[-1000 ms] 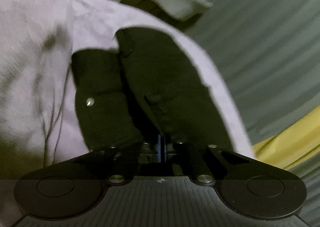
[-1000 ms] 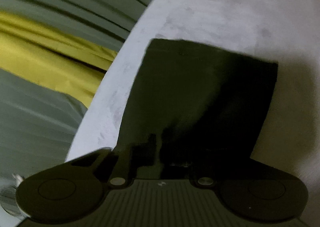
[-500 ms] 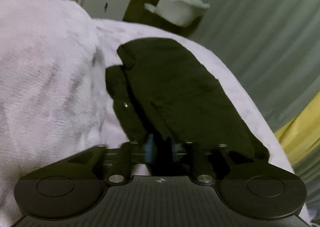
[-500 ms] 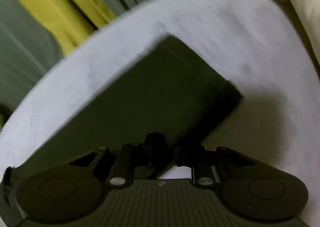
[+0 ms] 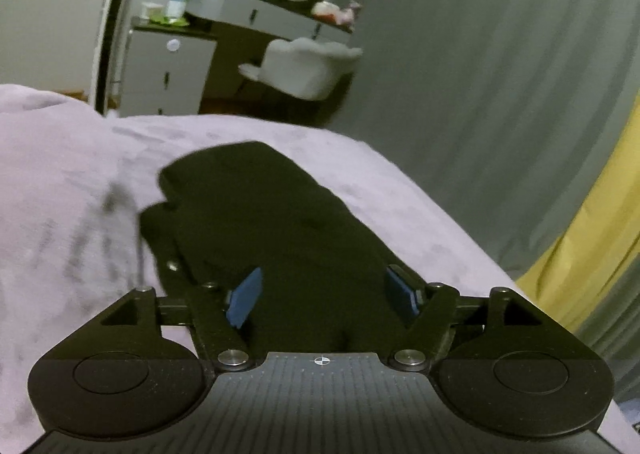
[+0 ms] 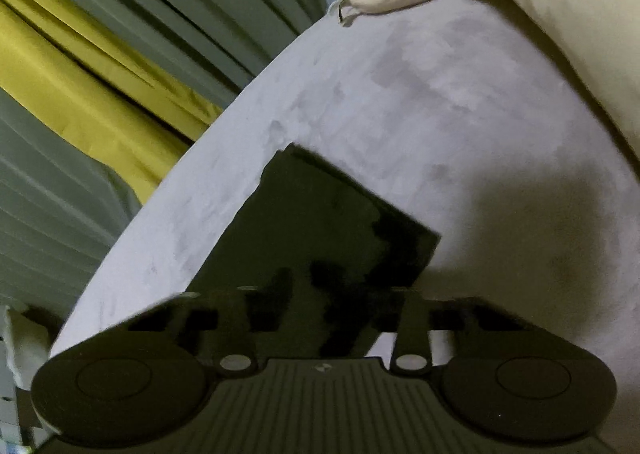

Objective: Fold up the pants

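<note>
The right claw [image 6: 316, 294] is a dark blur against the black pants [image 6: 320, 221], its fingers indistinct.

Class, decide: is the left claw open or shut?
Open. The left claw shows its blue pads spread wide apart, the black pants lying between them, ungripped.

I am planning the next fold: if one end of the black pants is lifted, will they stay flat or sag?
The black pants will likely sag: their layers drape softly over the blanket. They probably slide little, since the blanket looks fuzzy.
</note>
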`<action>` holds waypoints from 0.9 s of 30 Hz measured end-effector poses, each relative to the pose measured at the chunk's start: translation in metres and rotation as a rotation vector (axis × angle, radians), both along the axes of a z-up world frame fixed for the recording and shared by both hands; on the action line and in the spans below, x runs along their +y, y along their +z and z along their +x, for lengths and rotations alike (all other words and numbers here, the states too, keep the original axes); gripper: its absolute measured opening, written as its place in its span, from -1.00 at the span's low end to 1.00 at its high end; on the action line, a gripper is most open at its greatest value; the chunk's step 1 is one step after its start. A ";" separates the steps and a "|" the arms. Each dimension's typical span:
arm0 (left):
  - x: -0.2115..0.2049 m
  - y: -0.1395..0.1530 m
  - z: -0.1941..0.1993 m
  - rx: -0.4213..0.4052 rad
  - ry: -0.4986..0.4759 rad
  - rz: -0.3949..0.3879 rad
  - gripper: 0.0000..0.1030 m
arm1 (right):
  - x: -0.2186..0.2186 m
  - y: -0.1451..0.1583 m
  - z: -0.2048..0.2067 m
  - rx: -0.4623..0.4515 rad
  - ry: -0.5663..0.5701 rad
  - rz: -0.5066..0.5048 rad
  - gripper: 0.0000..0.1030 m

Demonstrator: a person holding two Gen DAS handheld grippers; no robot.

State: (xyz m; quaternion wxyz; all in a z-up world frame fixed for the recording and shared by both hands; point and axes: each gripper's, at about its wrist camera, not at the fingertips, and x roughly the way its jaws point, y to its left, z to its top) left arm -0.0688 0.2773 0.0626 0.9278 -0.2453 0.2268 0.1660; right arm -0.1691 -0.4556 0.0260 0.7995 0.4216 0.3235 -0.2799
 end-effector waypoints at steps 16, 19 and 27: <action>-0.013 -0.052 0.031 0.190 0.155 0.073 0.48 | 0.022 0.029 0.010 0.232 -0.040 -0.491 -0.33; -0.016 -0.053 0.036 0.214 0.196 0.131 0.49 | 0.054 0.048 0.046 0.105 0.078 -0.468 -0.33; 0.000 -0.054 0.027 0.267 0.258 0.167 0.55 | 0.228 0.019 0.207 -0.095 0.707 -0.101 -0.33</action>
